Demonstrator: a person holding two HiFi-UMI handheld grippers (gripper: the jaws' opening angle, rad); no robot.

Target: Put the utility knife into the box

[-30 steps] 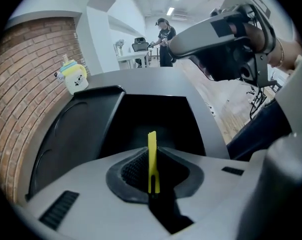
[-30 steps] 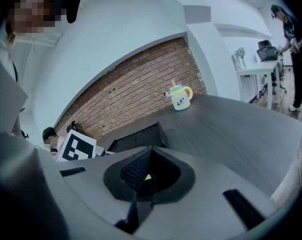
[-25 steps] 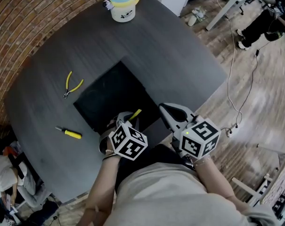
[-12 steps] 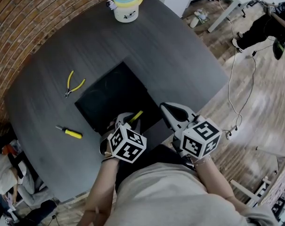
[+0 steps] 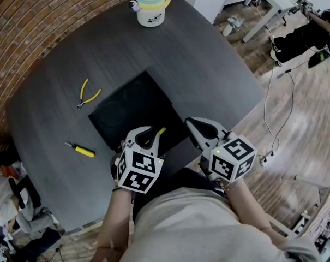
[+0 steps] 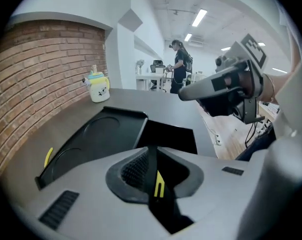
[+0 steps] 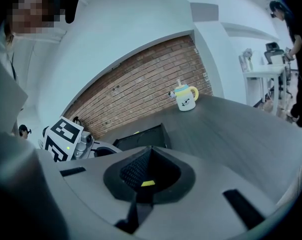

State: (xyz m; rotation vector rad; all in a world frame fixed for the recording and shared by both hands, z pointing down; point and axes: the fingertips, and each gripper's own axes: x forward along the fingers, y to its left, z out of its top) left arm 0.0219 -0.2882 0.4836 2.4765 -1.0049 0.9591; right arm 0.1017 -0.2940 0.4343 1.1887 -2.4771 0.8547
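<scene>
Utility knife [image 6: 153, 176] pinched in your left gripper [image 5: 147, 132], at the box's [image 5: 121, 111] near edge.
From above, that gripper hides all but the knife's yellow tip. Your right gripper [image 5: 191, 123] sits pressed together, just right of the box.

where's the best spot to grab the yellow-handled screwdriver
By the yellow handle of the screwdriver, from straight above, jaws across it: it lies flat on the table, and the handle is thicker than the thin dark shaft.
</scene>
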